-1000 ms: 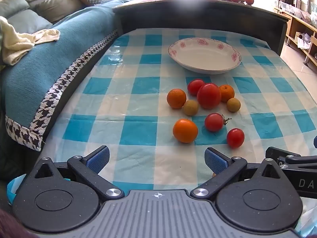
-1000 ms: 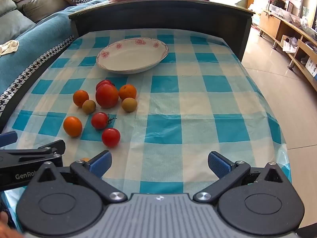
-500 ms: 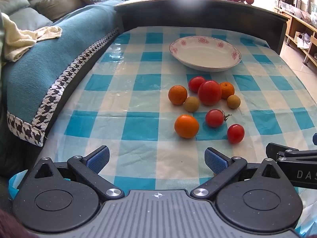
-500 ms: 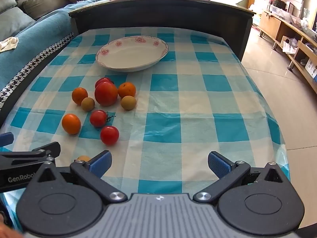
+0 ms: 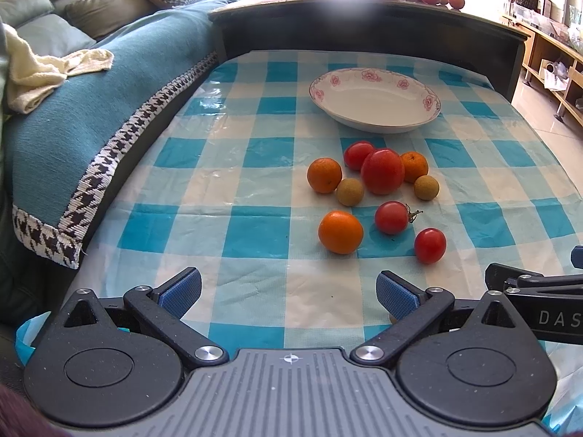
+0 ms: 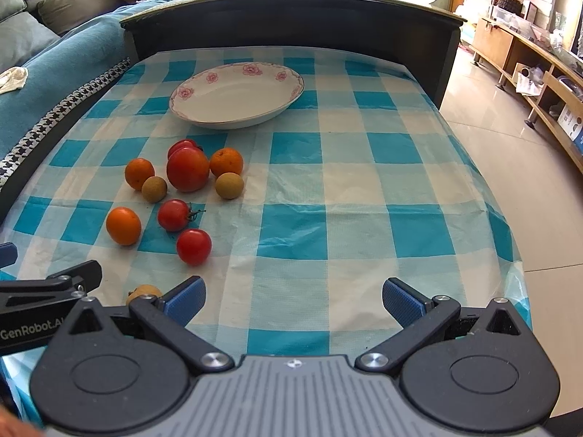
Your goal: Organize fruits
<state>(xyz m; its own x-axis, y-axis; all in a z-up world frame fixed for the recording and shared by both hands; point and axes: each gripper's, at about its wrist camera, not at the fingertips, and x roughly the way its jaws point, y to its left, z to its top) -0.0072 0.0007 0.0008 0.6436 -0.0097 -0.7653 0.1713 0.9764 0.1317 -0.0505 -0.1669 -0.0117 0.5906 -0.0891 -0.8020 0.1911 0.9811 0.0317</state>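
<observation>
Left gripper [image 5: 288,293], jaws spread wide and holding nothing, hovers low over the near edge of the checked tablecloth [image 5: 255,167]; right gripper [image 6: 293,296], equally wide and empty, hangs beside it at 3 o'clock. Ahead of the left gripper, at about 1 o'clock, lies the loose fruit cluster: nearest orange [image 5: 340,232], stemmed tomato [image 5: 391,217] and small tomato [image 5: 430,245], then a large tomato [image 5: 382,171] ringed by two further oranges, another tomato and two tan round fruits. One more small orange-brown fruit [image 6: 144,289] sits partly hidden behind the right gripper's left finger. Beyond the cluster, at 12 o'clock, stands the flowered plate [image 5: 375,83], holding no fruit. Judged stage: approach, no fruit yet gathered. The next move likely calls for advancing one gripper until its pads straddle a near fruit, closing gently because round fruit may roll, then carrying it to the plate.
</observation>
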